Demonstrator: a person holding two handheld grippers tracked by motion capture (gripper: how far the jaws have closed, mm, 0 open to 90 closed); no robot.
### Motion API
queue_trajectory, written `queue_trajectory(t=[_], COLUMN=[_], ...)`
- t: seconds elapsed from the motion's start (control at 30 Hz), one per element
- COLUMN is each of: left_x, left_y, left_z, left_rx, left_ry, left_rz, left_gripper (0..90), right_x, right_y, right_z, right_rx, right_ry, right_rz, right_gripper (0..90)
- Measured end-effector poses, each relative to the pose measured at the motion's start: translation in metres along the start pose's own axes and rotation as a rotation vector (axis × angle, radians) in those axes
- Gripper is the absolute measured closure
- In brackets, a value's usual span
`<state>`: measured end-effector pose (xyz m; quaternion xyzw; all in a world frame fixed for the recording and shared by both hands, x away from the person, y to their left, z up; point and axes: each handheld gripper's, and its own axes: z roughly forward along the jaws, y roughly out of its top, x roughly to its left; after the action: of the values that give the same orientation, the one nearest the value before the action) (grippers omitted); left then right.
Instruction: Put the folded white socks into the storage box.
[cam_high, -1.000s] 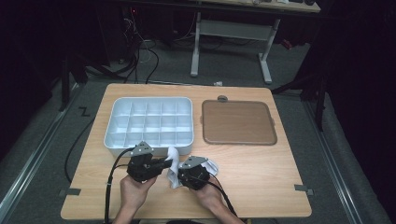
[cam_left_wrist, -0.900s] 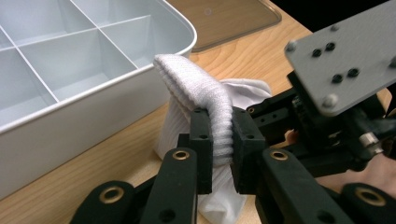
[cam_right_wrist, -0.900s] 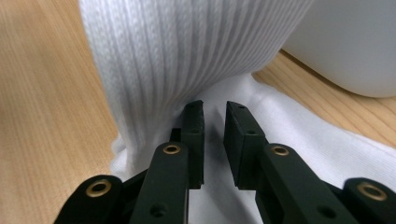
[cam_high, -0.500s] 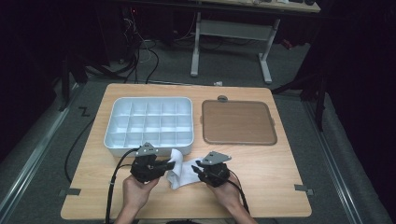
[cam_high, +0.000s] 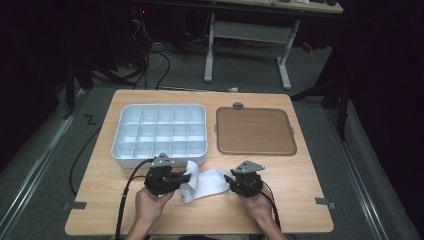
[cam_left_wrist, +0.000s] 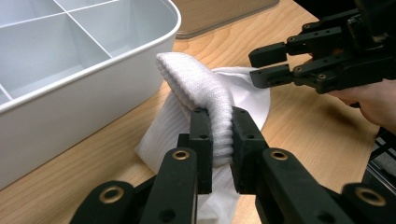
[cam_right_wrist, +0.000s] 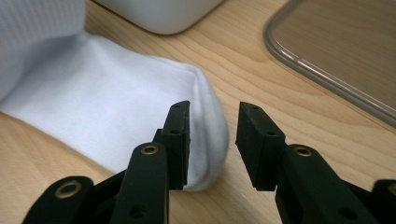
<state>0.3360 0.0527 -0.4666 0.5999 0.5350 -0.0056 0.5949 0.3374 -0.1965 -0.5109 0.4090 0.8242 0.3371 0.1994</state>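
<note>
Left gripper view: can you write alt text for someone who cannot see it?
The left gripper pinches the ribbed cuff of a white sock lying on a wooden table. A white divided tray sits at left, and the right gripper hovers with jaws apart by the sock's far end.

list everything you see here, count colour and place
sock: 1, white, near edge of table, one end pinched by left gripper
organiser tray: 1, white, many compartments, table's left half
lid: 1, clear with brown look, flat on table right of tray
table: 1, light wood, centre
desk frame: 1, white legs, on floor behind table
cables: several, black, floor behind table
left gripper: 1, black, shut on sock
right gripper: 1, black, jaws just opening, at sock's other end, not pressing it
hands: 2, bottom edge
</note>
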Motion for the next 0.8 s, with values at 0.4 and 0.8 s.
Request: queue_trajectory(t=[0.4,0.8], left_x=[0.0,-0.002], left_y=[-0.002,-0.007], left_z=[0.002,0.007], left_rx=[0.008,0.026], left_ry=[-0.001,0.004], left_rz=[0.02,0.021], left_gripper=[81.7,81.7], right_x=[0.003,0.028], right_y=[-0.008,-0.007], right_z=[0.007,0.006], right_rx=[0.036,0.036], right_ry=[0.028,0.074], right_rz=[-0.005,-0.006], right_gripper=[79.5,80.9])
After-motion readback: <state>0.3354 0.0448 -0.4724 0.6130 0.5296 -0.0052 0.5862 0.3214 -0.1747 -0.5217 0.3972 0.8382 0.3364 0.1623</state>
